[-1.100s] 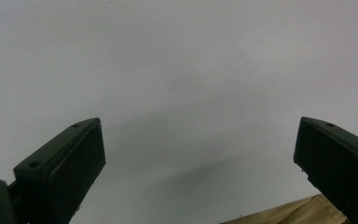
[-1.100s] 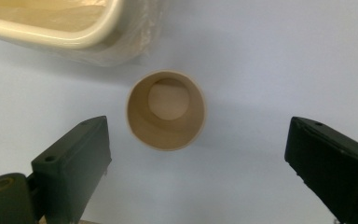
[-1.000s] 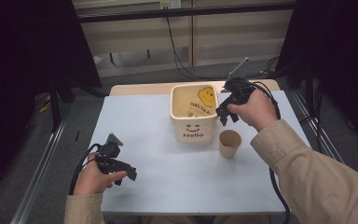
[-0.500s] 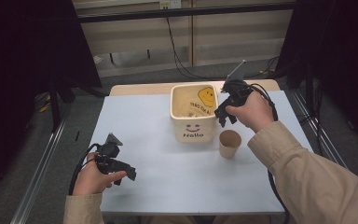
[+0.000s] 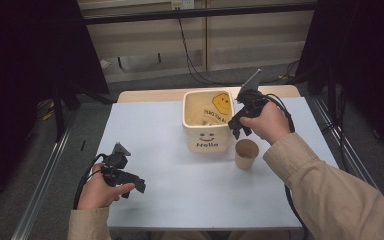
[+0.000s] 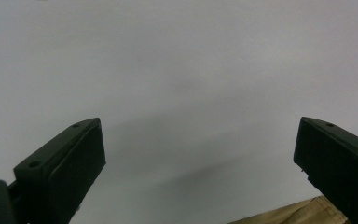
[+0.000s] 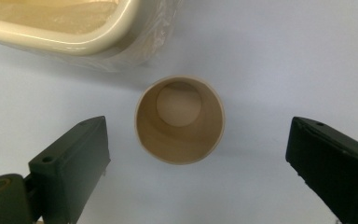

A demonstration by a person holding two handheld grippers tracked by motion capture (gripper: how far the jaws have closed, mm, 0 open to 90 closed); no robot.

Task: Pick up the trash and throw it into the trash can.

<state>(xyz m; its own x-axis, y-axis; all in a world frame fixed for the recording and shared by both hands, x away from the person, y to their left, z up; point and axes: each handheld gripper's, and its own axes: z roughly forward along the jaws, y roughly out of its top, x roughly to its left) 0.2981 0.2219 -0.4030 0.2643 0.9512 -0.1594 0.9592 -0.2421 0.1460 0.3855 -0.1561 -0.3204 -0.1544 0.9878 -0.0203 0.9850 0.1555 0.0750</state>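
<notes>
Paper cup (image 7: pixel 180 120) below — right hand-held gripper (image 7: pixel 196 163) spread.

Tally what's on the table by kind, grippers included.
Paper cups: 1, brown paper cup
Bins: 1, cream bin
Grippers: 2, left gripper and right gripper, both open
Total: 4

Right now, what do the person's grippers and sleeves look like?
Both grippers are black with two blocky, flat-padded jaws. The left gripper trails a black cable; the right gripper carries a grey three-cornered plate and a black cable too. Both arms wear tan long sleeves, and the hands are bare.
</notes>
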